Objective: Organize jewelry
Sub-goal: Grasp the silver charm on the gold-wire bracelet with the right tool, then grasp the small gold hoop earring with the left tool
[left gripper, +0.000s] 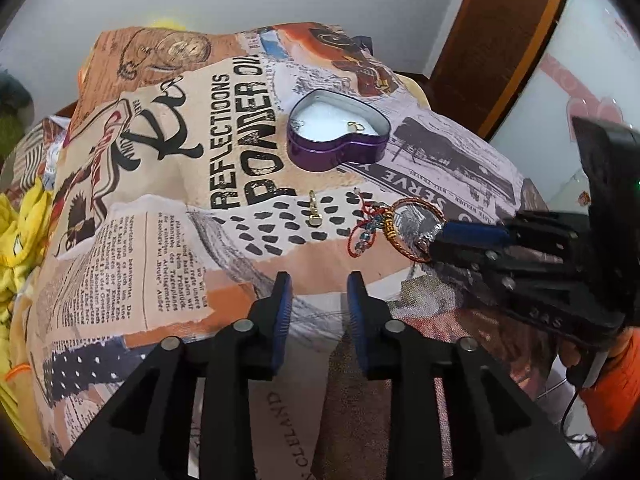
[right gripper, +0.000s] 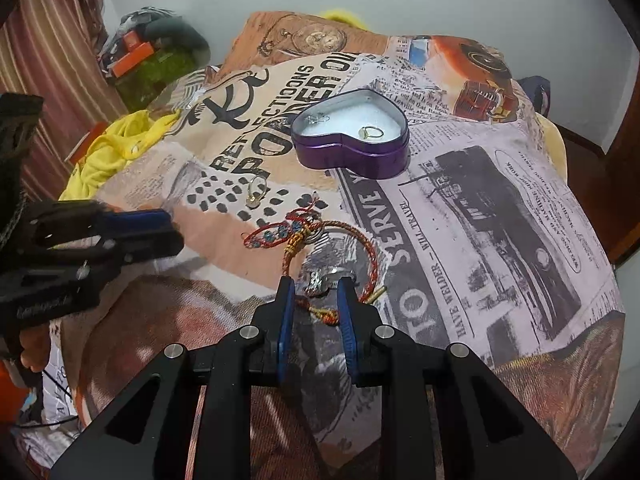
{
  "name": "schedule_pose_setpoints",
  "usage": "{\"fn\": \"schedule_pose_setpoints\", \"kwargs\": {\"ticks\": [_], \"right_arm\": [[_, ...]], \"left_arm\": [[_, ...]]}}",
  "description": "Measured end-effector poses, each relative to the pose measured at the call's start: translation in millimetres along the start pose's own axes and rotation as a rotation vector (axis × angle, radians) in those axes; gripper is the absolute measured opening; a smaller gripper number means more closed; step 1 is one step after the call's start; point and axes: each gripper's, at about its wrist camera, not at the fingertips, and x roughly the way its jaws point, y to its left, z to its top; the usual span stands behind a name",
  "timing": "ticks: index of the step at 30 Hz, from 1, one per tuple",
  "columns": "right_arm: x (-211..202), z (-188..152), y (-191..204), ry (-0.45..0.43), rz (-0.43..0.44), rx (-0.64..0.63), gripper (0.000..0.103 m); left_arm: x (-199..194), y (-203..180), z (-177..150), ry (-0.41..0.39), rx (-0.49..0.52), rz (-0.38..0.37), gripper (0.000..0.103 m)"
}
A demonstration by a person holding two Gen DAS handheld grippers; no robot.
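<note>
A purple heart-shaped tin (left gripper: 336, 148) (right gripper: 352, 152) stands open on the printed cloth, with a gold ring (right gripper: 371, 133) and a silver piece (right gripper: 316, 119) on its white lining. A gold ring (left gripper: 315, 211) (right gripper: 253, 193) lies loose on the cloth. A red and orange cord bracelet (left gripper: 400, 224) (right gripper: 332, 240) with a silver charm (right gripper: 324, 278) lies nearer. My right gripper (right gripper: 316, 286) (left gripper: 434, 246) is open, its fingers on either side of the charm at the bracelet's near edge. My left gripper (left gripper: 316, 280) (right gripper: 168, 228) is open and empty, short of the loose ring.
The collage-print cloth (left gripper: 160, 240) covers a rounded surface that drops away at the sides. Yellow fabric (right gripper: 116, 152) lies at the left. A wooden door frame (left gripper: 500, 40) and a white wall stand behind.
</note>
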Motion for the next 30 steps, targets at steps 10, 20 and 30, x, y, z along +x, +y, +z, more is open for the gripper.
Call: {"fn": "schedule_pose_setpoints", "kwargs": {"ticks": [10,20,30], "right_arm": [[14,4,0,0.010,-0.004,0.004,0.020],[16,5,7,-0.030,-0.032,-0.026,0.015],[-4,10,-2,-0.098,-0.026,0.008,0.015]], "left_arm": [[10,2,4,0.009,-0.011,-0.014,0.033],[18,4,12,0.017,-0.005,-0.007,0.033],[46,2,34,0.051,-0.002,-0.005,0.033]]}}
